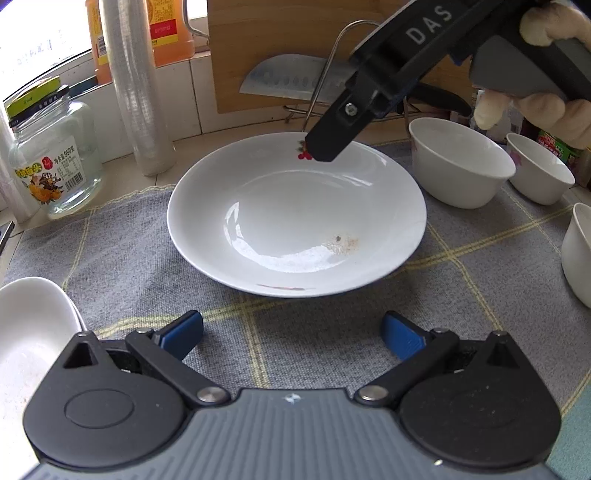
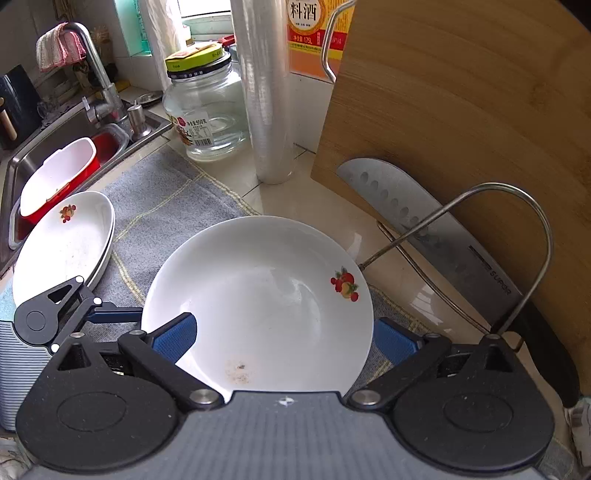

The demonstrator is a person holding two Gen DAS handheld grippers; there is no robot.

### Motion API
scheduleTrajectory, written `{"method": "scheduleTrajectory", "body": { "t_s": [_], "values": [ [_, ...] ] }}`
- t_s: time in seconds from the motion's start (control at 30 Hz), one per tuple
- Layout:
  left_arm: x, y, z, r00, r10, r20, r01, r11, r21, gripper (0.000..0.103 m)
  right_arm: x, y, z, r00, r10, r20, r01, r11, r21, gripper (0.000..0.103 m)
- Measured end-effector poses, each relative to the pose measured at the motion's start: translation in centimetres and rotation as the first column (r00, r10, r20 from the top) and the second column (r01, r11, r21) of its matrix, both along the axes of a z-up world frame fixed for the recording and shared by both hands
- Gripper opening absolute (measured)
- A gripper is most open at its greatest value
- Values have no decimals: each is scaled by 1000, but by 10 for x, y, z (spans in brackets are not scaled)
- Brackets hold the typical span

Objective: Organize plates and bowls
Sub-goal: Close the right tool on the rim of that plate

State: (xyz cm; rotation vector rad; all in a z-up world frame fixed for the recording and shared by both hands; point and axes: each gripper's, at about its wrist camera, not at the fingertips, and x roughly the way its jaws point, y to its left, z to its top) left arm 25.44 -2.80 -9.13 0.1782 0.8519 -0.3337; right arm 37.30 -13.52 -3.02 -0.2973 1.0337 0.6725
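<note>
Bamboo cutting board (image 2: 461, 122) propped behind, cleaver (image 2: 436, 236) stamped "SUPOR" leaning on it. White plate (image 1: 295, 218) with fruit motif lying on grey checked cloth (image 1: 332, 332), flanked by right gripper (image 2: 284, 338), spread wide, holding nothing. Left gripper (image 1: 291, 332) just before the plate, likewise wide and empty. Jar (image 2: 207, 110) labelled "950"; bottle (image 2: 314, 33) reading "料酒", "1.75L".
</note>
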Motion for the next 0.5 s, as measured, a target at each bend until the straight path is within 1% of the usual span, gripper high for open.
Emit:
{"method": "scheduleTrajectory", "body": {
  "t_s": [0.1,0.23,0.5],
  "values": [
    [2,0,0,1000,-14,-3,14,1000,2,102,23,-1,-10,999,3,-46,-4,1000,-9,103],
    [3,-4,2,999,-32,-2,32,999,27,102,48,-1,-22,995,1,-102,-3,1000,-19,103],
    [13,-1,2,999,-44,-18,44,999,9,102,66,6,-40,979,45,-201,-44,999,7,103]
  ]
}}
